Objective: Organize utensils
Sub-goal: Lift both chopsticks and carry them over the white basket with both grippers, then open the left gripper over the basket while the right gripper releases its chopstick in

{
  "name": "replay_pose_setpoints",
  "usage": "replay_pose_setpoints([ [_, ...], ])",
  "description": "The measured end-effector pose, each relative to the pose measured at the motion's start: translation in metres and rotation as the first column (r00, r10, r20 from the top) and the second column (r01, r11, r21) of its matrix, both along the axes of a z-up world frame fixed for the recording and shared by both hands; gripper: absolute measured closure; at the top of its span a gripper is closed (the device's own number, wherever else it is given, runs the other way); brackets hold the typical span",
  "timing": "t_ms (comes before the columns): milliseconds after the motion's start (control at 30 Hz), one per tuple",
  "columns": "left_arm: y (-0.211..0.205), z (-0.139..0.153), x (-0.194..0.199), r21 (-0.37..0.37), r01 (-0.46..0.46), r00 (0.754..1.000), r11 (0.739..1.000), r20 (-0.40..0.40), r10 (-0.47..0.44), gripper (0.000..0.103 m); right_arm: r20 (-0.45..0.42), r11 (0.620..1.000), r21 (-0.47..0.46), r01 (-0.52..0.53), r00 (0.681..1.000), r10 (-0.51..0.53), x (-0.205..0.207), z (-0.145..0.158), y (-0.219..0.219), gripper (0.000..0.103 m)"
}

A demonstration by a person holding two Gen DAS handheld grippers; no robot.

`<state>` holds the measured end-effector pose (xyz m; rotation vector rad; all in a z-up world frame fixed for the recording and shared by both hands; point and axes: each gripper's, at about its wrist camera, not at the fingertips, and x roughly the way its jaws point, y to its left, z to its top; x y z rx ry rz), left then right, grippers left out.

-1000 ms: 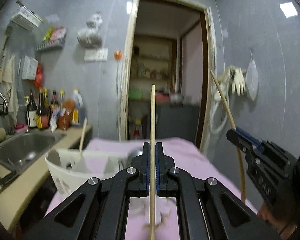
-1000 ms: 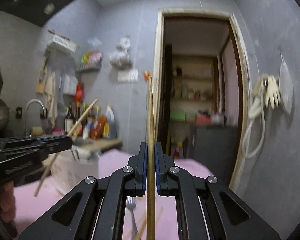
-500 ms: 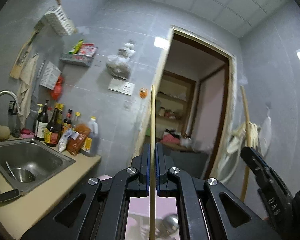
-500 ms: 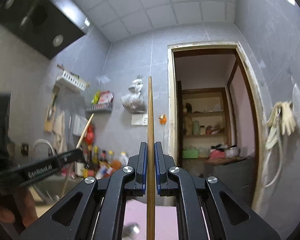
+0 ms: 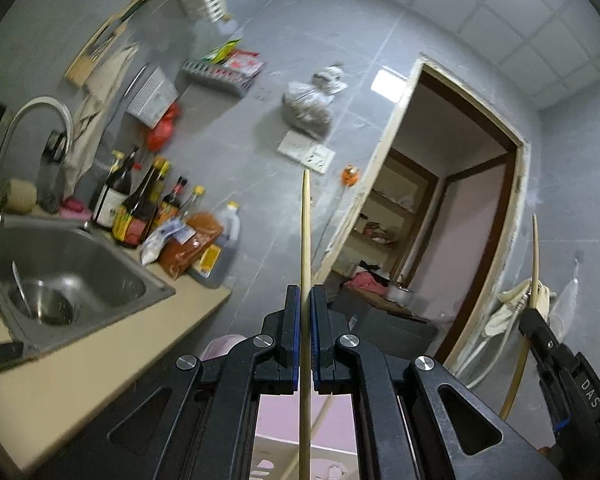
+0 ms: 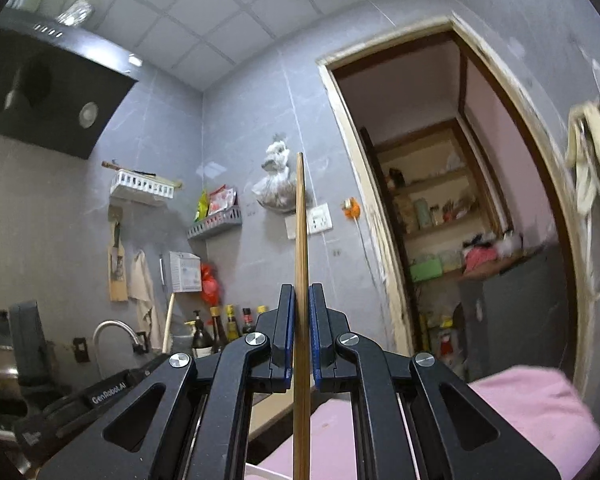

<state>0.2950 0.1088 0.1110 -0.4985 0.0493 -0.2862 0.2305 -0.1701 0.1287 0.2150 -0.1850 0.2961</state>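
My left gripper (image 5: 305, 300) is shut on a pale wooden chopstick (image 5: 305, 240) that stands upright between the jaws, tip up. My right gripper (image 6: 300, 300) is shut on a darker brown chopstick (image 6: 300, 232), also upright. In the left wrist view the right gripper (image 5: 540, 320) shows at the right edge with its chopstick (image 5: 534, 256). In the right wrist view the left gripper (image 6: 112, 388) shows at the lower left with its chopstick (image 6: 168, 320). Both are raised high and tilted up toward the wall. The utensil basket is out of view.
A steel sink (image 5: 60, 276) with a tap and a row of sauce bottles (image 5: 140, 208) are on the beige counter at left. The pink-covered table (image 6: 532, 400) lies below. An open doorway (image 6: 452, 200) is ahead, a range hood (image 6: 40, 96) upper left.
Both grippers have tilted and lifted further upward with their chopsticks. The white basket and table, seen one second ago, have dropped out of the left view. The grips are unchanged.
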Motion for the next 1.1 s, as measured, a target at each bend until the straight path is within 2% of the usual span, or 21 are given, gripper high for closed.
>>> replay_pose_setpoints([
  [267,-0.011,-0.016,0.005,0.039,-0.028,0.999,0.999,-0.038,0.03,0.1,-0.047,1.0,0.013,-0.021,0.999,0.021,0.014,-0.018,-0.001,0.098],
  [433,-0.018,-0.023,0.004,0.063,-0.028,0.999,0.998,-0.029,0.03,0.1,-0.051,0.999,0.002,-0.032,0.998,0.032,0.019,-0.024,0.006,0.098],
  [700,-0.029,-0.034,0.001,0.129,-0.015,0.999,0.992,-0.042,0.021,0.1,-0.092,0.996,-0.067,-0.051,0.995,0.044,0.02,-0.034,0.014,0.097],
  [833,-0.037,-0.038,0.001,0.171,0.009,0.998,0.985,-0.069,0.003,0.1,-0.111,0.989,-0.134,-0.057,0.993,0.042,0.017,-0.038,0.017,0.097],
  [1100,-0.053,-0.045,-0.005,0.24,0.091,0.988,0.967,-0.147,-0.057,0.097,-0.169,0.981,-0.176,-0.079,0.984,0.049,0.014,-0.045,0.012,0.097],
])
